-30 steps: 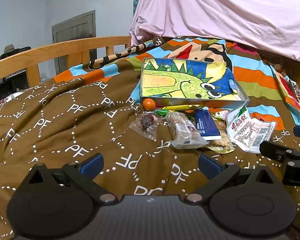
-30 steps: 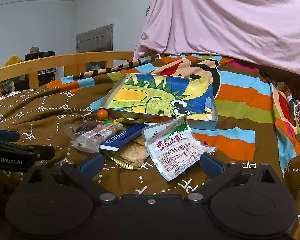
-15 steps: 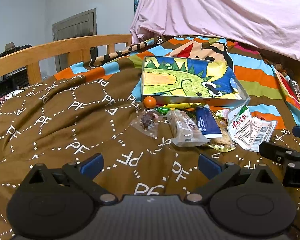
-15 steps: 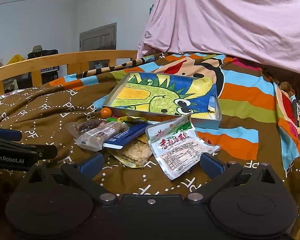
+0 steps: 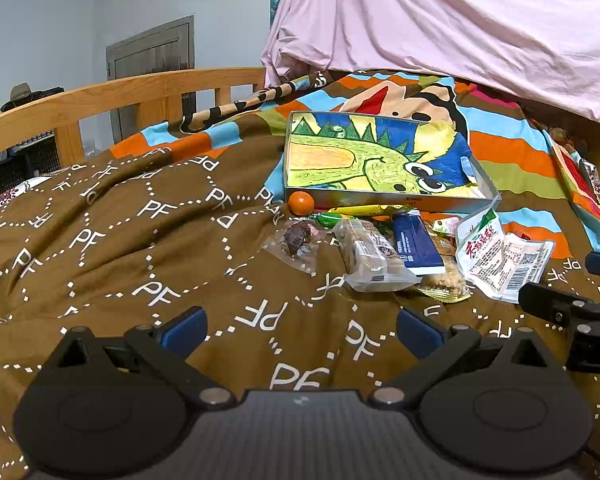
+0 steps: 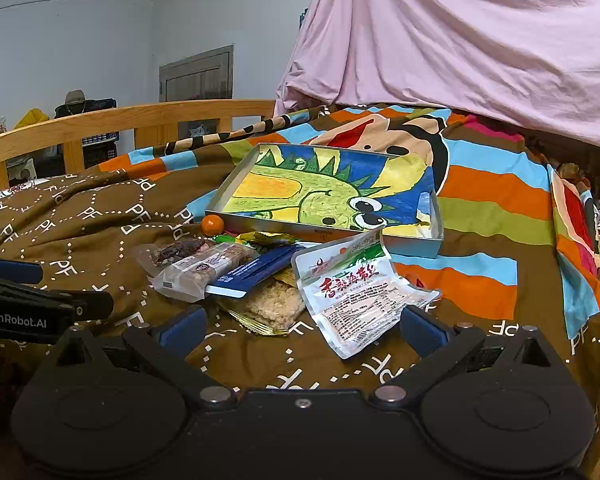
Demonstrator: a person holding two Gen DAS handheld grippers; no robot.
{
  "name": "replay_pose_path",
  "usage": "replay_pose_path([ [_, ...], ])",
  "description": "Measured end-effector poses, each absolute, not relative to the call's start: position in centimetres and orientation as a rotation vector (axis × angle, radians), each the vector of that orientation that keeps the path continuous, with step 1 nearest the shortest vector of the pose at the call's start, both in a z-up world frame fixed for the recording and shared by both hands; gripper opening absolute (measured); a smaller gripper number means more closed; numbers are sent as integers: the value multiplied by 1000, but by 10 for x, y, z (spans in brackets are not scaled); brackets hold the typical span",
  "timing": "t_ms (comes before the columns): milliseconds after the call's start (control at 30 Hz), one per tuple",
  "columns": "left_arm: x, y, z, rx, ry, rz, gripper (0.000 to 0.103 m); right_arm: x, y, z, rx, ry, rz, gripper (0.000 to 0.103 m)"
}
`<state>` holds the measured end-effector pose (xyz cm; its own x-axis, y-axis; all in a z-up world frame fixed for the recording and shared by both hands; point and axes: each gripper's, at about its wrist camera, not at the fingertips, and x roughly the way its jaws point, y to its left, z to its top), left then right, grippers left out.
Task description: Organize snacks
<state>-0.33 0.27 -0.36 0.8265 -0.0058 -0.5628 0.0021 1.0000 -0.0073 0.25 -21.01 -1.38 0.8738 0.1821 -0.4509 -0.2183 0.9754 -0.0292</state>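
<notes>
The left gripper (image 5: 298, 330) has its two fingers wide apart and holds nothing. It hangs over the brown blanket (image 5: 140, 240) on the bed. The right gripper (image 6: 300, 330) is wide apart too, and it holds nothing. A white packet (image 6: 356, 292) with red writing lies just in front of it, near its right finger. Beside that packet sit a crumbly snack bag (image 6: 272, 304), a blue packet (image 6: 256, 270), a clear bar wrapper (image 6: 204, 270) and a small bag with dark bits (image 6: 178, 250). They lie bunched together, some touching. A little orange ball (image 6: 213, 225) rests against the box (image 6: 414, 244) with the green dinosaur picture, just behind the snacks. A pink sheet (image 6: 480, 48) hangs farther back.
</notes>
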Motion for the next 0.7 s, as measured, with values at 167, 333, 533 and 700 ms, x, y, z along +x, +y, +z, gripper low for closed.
replay_pose_path([
  [167, -3, 3, -4, -7, 599, -4, 103, 2, -210, -14, -82, 462, 209, 103],
  [333, -3, 3, -4, -6, 599, -4, 103, 2, -210, -14, -80, 464, 210, 103],
  [533, -3, 4, -5, -7, 604, -3, 103, 2, -209, -14, -86, 461, 195, 102],
  [700, -3, 5, -5, -10, 608, -2, 103, 3, -210, -15, -80, 463, 192, 102],
])
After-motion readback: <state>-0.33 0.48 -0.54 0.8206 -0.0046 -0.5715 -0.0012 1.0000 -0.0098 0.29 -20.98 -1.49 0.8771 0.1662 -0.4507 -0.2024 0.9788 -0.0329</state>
